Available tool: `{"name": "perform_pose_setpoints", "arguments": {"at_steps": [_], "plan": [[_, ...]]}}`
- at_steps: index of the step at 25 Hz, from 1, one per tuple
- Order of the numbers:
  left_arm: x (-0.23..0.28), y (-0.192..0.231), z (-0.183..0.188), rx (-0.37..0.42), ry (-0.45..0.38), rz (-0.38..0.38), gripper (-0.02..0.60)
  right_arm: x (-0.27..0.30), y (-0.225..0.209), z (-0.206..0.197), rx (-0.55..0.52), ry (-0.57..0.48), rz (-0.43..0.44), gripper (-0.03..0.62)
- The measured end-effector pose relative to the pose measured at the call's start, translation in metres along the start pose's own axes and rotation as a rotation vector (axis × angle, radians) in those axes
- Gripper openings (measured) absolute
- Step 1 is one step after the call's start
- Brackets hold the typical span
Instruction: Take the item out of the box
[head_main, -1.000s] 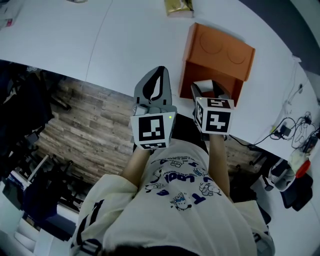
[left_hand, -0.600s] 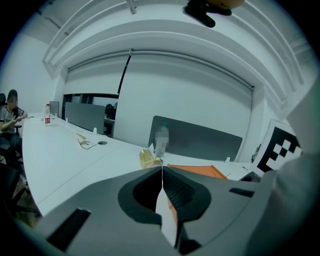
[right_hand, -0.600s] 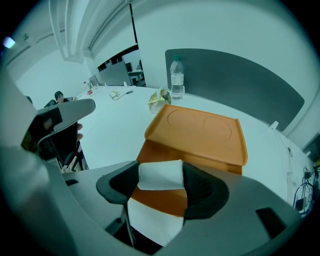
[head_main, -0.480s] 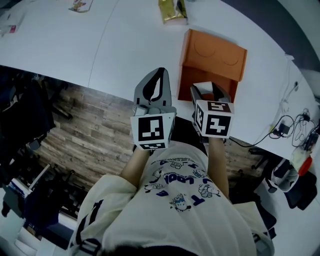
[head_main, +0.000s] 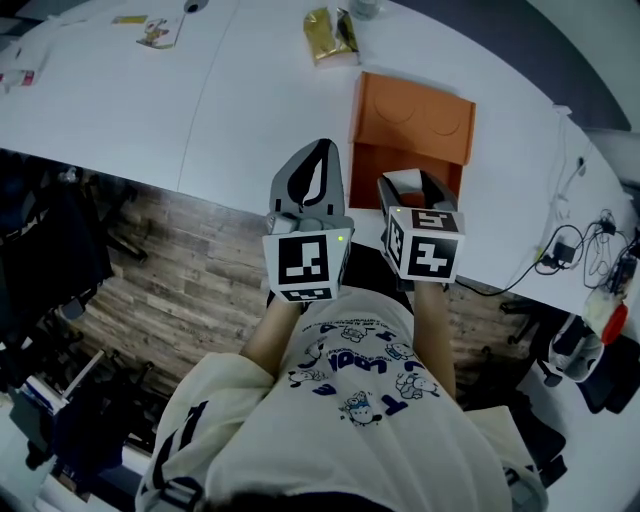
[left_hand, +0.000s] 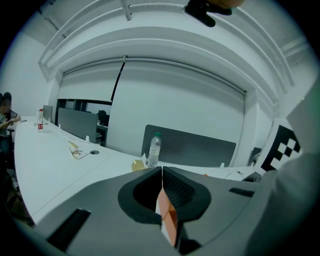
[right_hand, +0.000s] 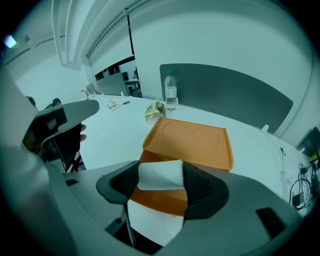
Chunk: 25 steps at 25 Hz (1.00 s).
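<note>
An orange box (head_main: 412, 118) lies on the white table (head_main: 200, 110) near its front edge, its open front facing me; it also shows as the orange box (right_hand: 192, 141) in the right gripper view. My right gripper (head_main: 412, 186) is shut on a white soft item (head_main: 404, 180) just in front of that opening. The white item (right_hand: 160, 174) fills the gap between the pads. To the left of the box my left gripper (head_main: 320, 152) hangs over the table edge, shut with nothing in it. Through its jaws a sliver of the box (left_hand: 169, 221) shows.
A gold snack packet (head_main: 330, 22) and a water bottle (right_hand: 171, 91) stand behind the box. Papers (head_main: 160, 30) lie at the far left of the table. Cables and plugs (head_main: 585, 250) trail at the right edge. Wood floor (head_main: 160, 260) is below the table edge.
The head view has tipped, so the box sits higher in frame. The white item now shows more plainly between the right jaws, just outside the box front. The left gripper stays shut.
</note>
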<state>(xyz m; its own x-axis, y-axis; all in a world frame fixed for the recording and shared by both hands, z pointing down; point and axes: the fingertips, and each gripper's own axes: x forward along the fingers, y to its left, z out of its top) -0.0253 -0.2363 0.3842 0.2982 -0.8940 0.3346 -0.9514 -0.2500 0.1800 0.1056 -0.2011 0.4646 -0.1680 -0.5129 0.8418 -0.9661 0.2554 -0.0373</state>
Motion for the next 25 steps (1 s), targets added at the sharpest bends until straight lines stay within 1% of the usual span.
{"name": "perform_pose_setpoints", "arguments": {"at_steps": [10, 25], "plan": [[-0.001, -0.011, 0.012, 0.008, -0.026, -0.011, 0.018, -0.014, -0.005, 0.015, 0.006, -0.058, -0.012, 0.278], [-0.007, -0.014, 0.044, 0.034, -0.098, -0.014, 0.019, -0.035, 0.002, 0.045, 0.004, -0.163, -0.015, 0.278]]}}
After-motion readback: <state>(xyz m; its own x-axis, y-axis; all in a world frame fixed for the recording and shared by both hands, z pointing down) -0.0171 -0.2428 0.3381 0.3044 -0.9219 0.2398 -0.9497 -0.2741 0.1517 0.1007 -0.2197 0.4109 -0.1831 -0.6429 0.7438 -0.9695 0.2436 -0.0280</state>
